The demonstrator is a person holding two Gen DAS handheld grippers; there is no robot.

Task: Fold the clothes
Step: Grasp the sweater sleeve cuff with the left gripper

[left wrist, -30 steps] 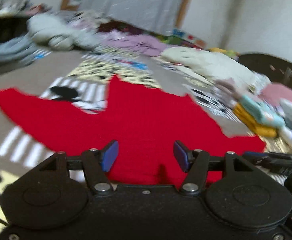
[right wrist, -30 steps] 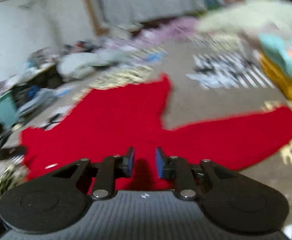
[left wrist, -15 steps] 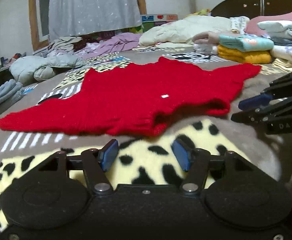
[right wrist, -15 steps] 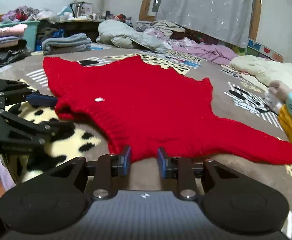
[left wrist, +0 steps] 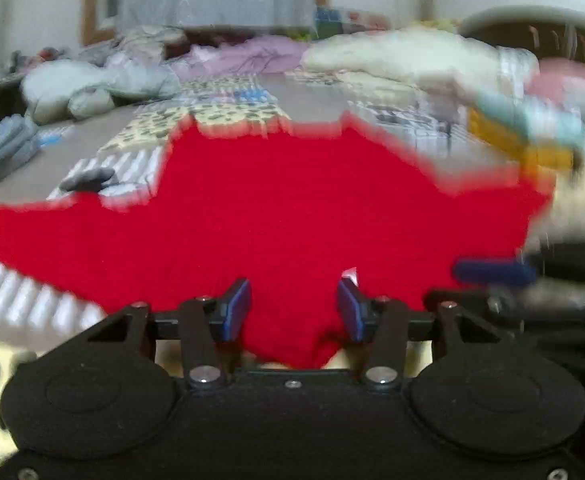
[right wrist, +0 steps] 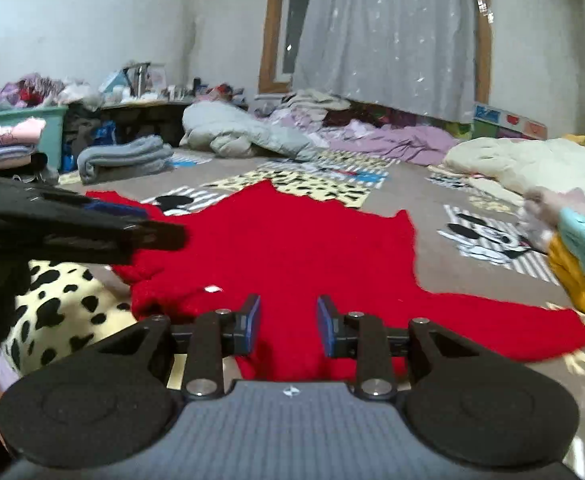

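Gripping the near edge of the red knitted sweater [right wrist: 292, 248] looked to be the step in hand, and doing it well depended on both pairs of tongs biting the same edge evenly. The sweater lay spread flat on the patterned bedspread [right wrist: 412, 200], its two sleeves thrown out to either side and its small white label [right wrist: 212, 289] near the edge closest to the cameras. The left gripper [left wrist: 293, 309] stood over that edge with its jaws closing, red knit between them though the pads did not yet press on it; the view was blurred, so how much cloth lay in the gap could not be told. The right gripper [right wrist: 288, 326], further along the same edge from the label, had its jaws parted a little and opening, knit beneath them but nothing pinched. A sound grip would likely take both layers of the knit well inside the edge, since a shallow bite on loose wool could slip. The stack of folded clothes [right wrist: 584, 256] beyond one sleeve lay well apart from the sweater's body, leaving room to carry the fold across.
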